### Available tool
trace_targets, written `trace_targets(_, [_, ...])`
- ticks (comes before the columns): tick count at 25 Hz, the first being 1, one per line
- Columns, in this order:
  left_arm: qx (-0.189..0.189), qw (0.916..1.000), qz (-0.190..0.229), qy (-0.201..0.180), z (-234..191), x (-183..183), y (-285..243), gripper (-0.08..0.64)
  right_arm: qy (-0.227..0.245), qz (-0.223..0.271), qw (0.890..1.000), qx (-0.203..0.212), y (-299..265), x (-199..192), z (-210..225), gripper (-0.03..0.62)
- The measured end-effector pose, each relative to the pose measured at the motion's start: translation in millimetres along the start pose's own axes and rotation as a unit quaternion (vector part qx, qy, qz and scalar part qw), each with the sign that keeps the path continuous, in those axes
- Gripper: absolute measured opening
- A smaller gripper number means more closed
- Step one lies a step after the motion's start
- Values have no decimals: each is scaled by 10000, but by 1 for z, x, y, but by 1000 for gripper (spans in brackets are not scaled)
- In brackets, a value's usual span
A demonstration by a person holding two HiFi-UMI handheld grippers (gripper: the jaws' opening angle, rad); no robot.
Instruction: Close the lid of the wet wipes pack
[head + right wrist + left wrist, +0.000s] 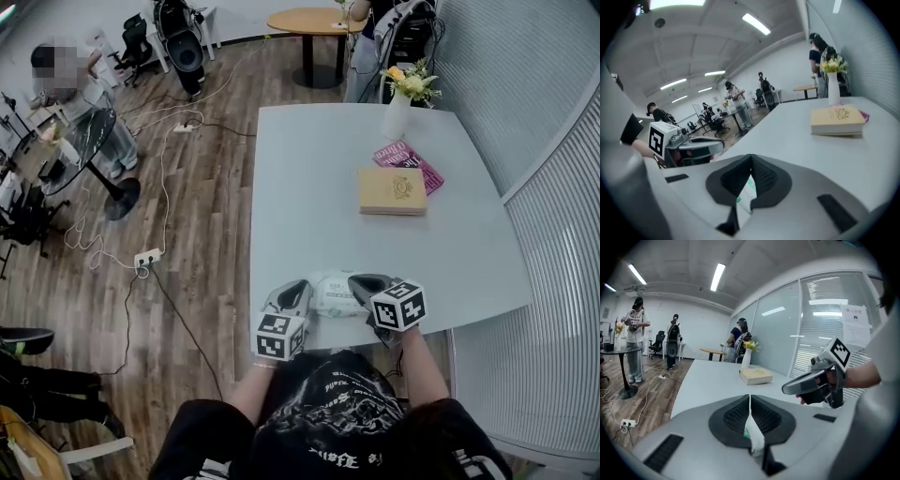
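Note:
The white wet wipes pack (333, 292) hangs between my two grippers above the near edge of the white table (309, 187). My left gripper (302, 291) is shut on the pack's left end. In the left gripper view a thin white and green edge of the pack (754, 439) is pinched between its closed jaws (750, 416). My right gripper (364, 283) is shut on the right end, and its own view shows the same white and green film (749, 190) between its jaws (751, 173). I cannot make out the lid.
A tan book (392, 190) lies mid-table, with a pink magazine (417, 164) and a vase of flowers (398, 108) behind it. A slatted wall runs along the right. Cables and a power strip (147, 257) lie on the wooden floor at left, where a person stands by a round table.

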State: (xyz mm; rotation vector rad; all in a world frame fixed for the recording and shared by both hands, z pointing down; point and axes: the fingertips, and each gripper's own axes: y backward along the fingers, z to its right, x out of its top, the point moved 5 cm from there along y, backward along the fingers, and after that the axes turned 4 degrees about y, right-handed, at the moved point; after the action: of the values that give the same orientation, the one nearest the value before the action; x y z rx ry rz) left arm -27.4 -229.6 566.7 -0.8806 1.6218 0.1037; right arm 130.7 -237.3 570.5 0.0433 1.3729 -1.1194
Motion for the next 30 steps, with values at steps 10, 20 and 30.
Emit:
trace_targets(10, [70,9901,1296,-526,13,64,64,12,858,1609,9652,-1874,71,20,-17,-2])
trace_targets(20, [241,9889,1306,-660,15,54,84,12,658,1940,9434,-2609,81,7,-14,-2])
trace_targets(30, [262,9891,1277,-684,16,52,82,12,788,1880,9408,-2708,79,9,-15,-2])
